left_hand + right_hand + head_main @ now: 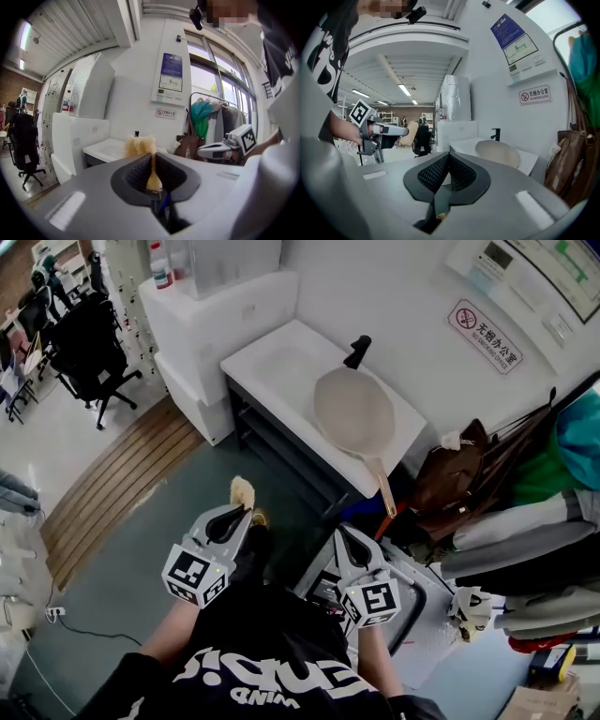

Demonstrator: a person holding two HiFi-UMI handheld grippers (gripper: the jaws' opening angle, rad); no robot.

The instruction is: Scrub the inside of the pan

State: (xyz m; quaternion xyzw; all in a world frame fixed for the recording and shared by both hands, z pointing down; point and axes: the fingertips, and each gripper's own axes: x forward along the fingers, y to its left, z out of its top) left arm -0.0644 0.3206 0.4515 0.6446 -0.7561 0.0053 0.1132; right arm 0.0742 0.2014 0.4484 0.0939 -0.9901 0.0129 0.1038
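Head view has you standing back from the white counter (pixel 272 357), with both tools held out in front of you over the grey floor (pixel 159 549) and well short of the counter's near edge.

Your left tool (pixel 234 514) is pinching a yellowish sponge (pixel 243 491). In the left gripper view, the left tool (pixel 152 157) has its jaws closed on a thin flattened part of the sponge (pixel 139 145), and the fluffy bulk sticks out past the tips.

Your right tool (pixel 345 538) is beside the left one and apart from it. In the right gripper view, the right tool (pixel 448 157) has its jaws pressed together with nothing between them.

The pan (pixel 354 411) lies on the right part of the counter, its pale cream inside facing up, just beside the black faucet (pixel 357 351). Its handle (pixel 384 491) reaches toward you and hangs out past the counter's near edge. Neither tool touches the pan. From the right gripper view the pan (pixel 498 153) sits ahead and a little right of the closed jaws.

On the wall to the right of the counter is a red no-smoking sign (pixel 486 336), and below it a brown bag (pixel 459 474) hangs near the pan's handle. A black office chair (pixel 89 352) stands far off to the left.
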